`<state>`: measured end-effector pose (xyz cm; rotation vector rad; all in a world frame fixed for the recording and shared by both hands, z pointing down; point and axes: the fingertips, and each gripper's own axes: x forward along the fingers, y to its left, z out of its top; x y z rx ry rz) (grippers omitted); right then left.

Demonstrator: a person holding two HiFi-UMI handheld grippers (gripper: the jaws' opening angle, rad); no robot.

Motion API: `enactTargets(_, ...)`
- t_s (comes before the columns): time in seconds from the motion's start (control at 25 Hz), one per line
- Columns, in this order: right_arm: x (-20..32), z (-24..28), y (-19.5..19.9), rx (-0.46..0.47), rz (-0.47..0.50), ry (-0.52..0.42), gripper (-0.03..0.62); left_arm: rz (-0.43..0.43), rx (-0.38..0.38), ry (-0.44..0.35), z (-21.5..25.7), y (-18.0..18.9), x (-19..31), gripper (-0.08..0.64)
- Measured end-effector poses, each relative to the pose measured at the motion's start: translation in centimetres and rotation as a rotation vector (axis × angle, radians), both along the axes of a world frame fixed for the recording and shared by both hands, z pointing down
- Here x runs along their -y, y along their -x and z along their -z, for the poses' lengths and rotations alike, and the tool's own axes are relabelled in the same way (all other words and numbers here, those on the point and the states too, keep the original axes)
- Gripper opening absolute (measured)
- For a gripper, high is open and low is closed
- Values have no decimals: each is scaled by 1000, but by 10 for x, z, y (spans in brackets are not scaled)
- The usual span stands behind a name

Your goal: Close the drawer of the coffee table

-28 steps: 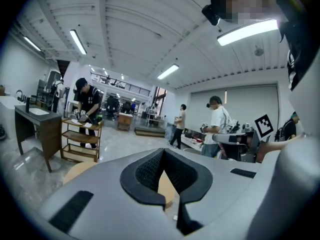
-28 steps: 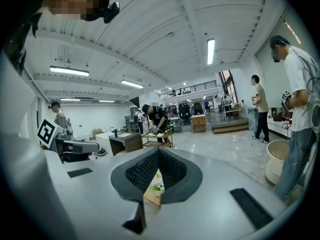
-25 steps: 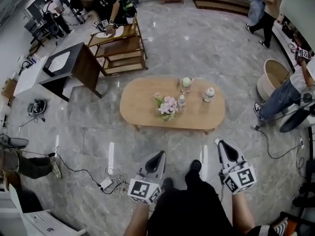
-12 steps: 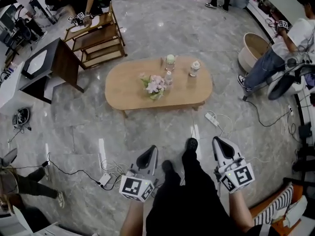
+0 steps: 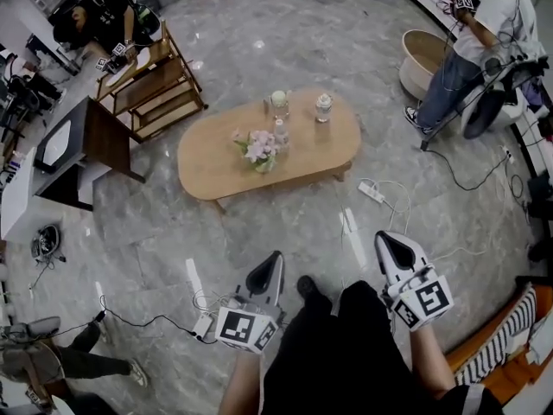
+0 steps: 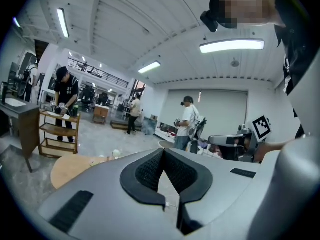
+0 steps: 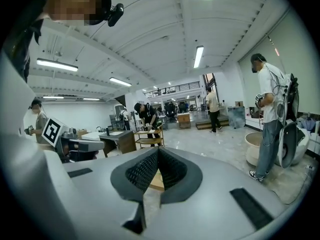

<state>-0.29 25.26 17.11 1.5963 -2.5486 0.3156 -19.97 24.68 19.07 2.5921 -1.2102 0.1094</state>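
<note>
The oval wooden coffee table [image 5: 311, 156] stands on the marble floor ahead of me, with pink flowers [image 5: 256, 148], a pale vase [image 5: 278, 102], a small bottle [image 5: 279, 130] and a jar [image 5: 324, 106] on it. No drawer shows from this side. My left gripper [image 5: 273, 258] and right gripper [image 5: 384, 239] hover low over the floor, well short of the table, both shut and holding nothing. In the left gripper view the table's edge [image 6: 70, 166] lies left of the shut left gripper [image 6: 162, 152]. In the right gripper view a strip of table [image 7: 156, 180] shows behind the shut right gripper [image 7: 158, 150].
A white power strip [image 5: 371, 193] and cables lie between me and the table. A wooden shelf cart [image 5: 151, 85] and a dark desk [image 5: 82, 141] stand at the left. A person [image 5: 471, 50] and a round tub [image 5: 423, 59] are at the right, an orange bench [image 5: 510, 361] at lower right.
The coffee table has slid left and upward in the head view and the bench has come into sight as I walk. Both grippers kept their places low in the frame, still shut.
</note>
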Motion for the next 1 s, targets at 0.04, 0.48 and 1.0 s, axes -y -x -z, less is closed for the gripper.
enactTargets(0.04, 0, 2, -1, 3, 5, -4, 11, -2, 1, -6, 3, -3, 0, 12)
enactTargets(0.48, -15, 5, 15, -68, 75, -18, 11, -21, -27, -16, 5, -22, -9, 12)
enactTargets(1.0, -20, 0, 33, -61, 76, -17, 11, 21, -24, -8, 0, 8, -17, 12)
